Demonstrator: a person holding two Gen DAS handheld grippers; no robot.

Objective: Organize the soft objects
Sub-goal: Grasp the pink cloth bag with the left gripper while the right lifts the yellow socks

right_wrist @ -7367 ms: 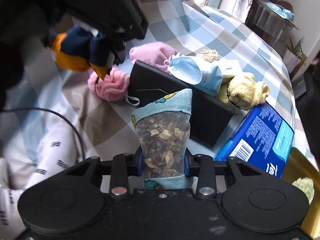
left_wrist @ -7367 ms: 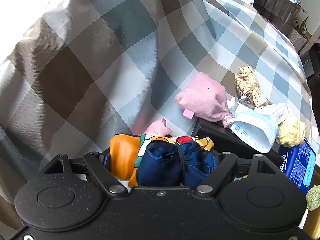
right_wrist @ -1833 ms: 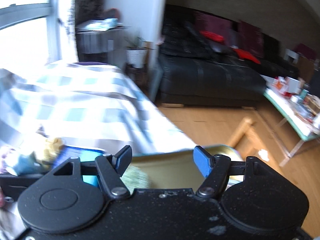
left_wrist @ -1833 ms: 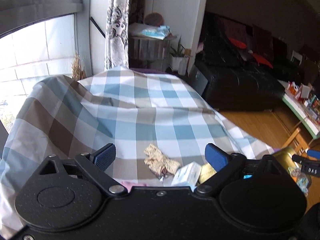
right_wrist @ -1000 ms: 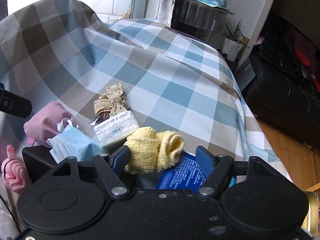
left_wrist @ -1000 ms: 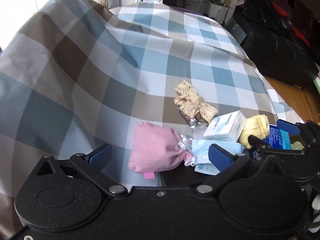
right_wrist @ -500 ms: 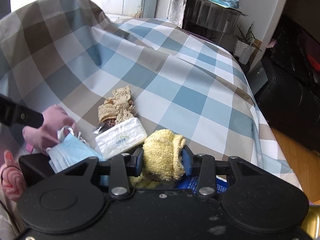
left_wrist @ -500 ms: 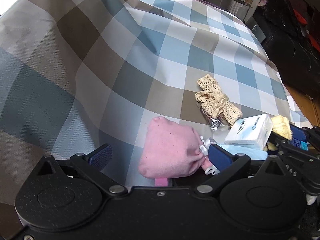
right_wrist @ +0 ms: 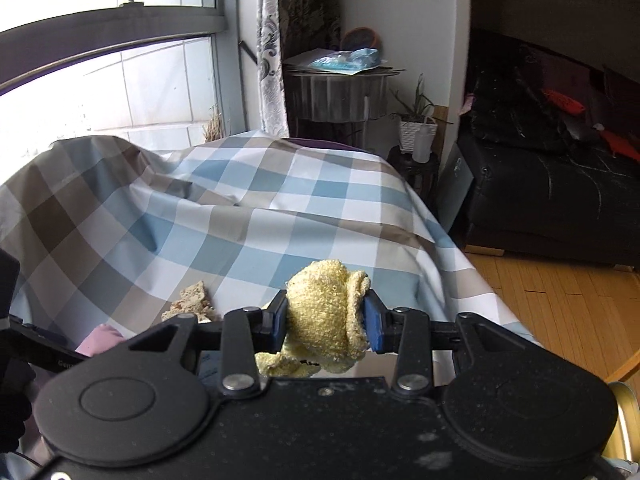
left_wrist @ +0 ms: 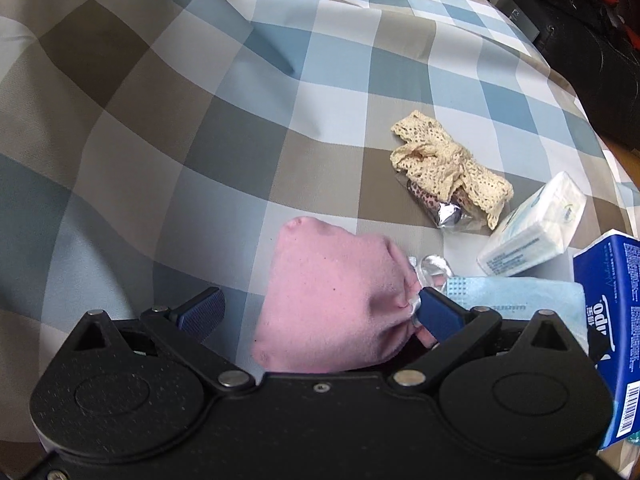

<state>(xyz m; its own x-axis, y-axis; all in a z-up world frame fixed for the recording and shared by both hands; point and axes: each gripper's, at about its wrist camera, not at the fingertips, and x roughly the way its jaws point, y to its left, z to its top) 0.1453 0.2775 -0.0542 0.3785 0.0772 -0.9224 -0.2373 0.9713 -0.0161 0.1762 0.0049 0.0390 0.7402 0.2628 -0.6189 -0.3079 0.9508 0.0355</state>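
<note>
A pink cloth pouch (left_wrist: pixel 332 296) lies on the checked cloth (left_wrist: pixel 200 120) between the fingers of my left gripper (left_wrist: pixel 320 312). The gripper is open; its right finger touches the pouch's tied end, its left finger stands apart. Beyond lie a cream lace piece (left_wrist: pixel 444 164), a white tissue pack (left_wrist: pixel 536 224), a blue face mask (left_wrist: pixel 516 296) and a blue tissue box (left_wrist: pixel 616 320). My right gripper (right_wrist: pixel 326 320) is shut on a yellow towel (right_wrist: pixel 326 316) and holds it up above the cloth. The pink pouch (right_wrist: pixel 100 338) and lace piece (right_wrist: pixel 192 300) show low in the right wrist view.
The checked cloth (right_wrist: pixel 240 220) rises in a hump at the left. A black sofa (right_wrist: pixel 560 180) and wooden floor (right_wrist: pixel 560 304) are on the right. A side table (right_wrist: pixel 340 92) and a potted plant (right_wrist: pixel 416 132) stand behind the cloth. A gold rim (right_wrist: pixel 626 416) shows at lower right.
My right gripper has lifted the yellow towel off the pile and tilted up toward the room. My left gripper has moved in around the pink pouch.
</note>
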